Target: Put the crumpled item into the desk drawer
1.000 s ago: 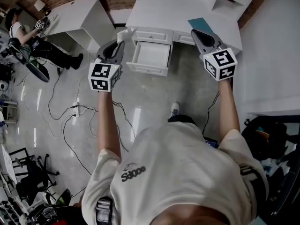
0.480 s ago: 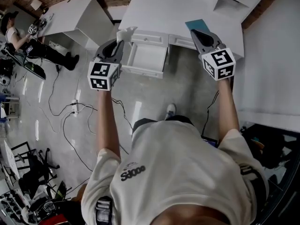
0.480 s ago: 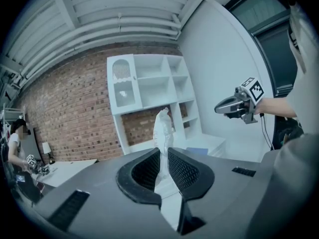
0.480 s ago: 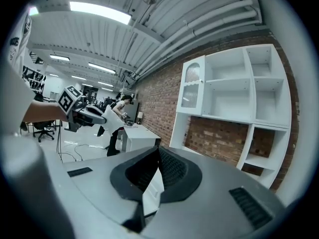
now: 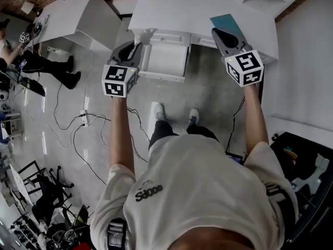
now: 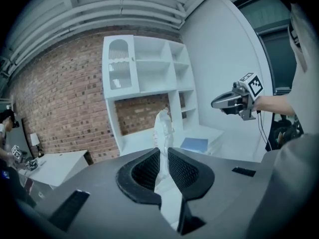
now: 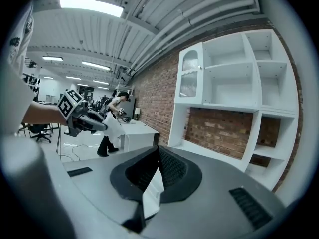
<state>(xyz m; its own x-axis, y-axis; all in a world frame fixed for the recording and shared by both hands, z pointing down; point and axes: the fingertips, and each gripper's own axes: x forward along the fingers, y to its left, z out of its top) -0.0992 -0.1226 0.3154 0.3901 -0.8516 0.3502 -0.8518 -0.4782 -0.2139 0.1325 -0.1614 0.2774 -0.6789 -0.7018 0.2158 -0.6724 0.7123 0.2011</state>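
A crumpled white item (image 5: 142,36) sticks up from my left gripper (image 5: 137,48), which is shut on it. The pair hangs just left of the open white desk drawer (image 5: 165,61), level with its left wall; the drawer's inside looks bare. In the left gripper view the crumpled item (image 6: 162,128) rises between the ribbed pads (image 6: 183,169) of the left gripper (image 6: 163,154). My right gripper (image 5: 219,34) hovers at the desk's front edge, right of the drawer. In its own view the right gripper (image 7: 158,151) has its tips together, nothing in them.
A blue book (image 5: 227,23) lies on the white desk top (image 5: 192,7) near the right gripper. A second white desk (image 5: 73,20) stands to the left, with a person (image 5: 36,61) beside it. Cables (image 5: 86,124) trail over the floor. A black bag (image 5: 299,155) sits at the right.
The person has stepped closer to the desk. Both grippers have moved forward, and the left one with the crumpled item now sits beside the drawer's left wall.
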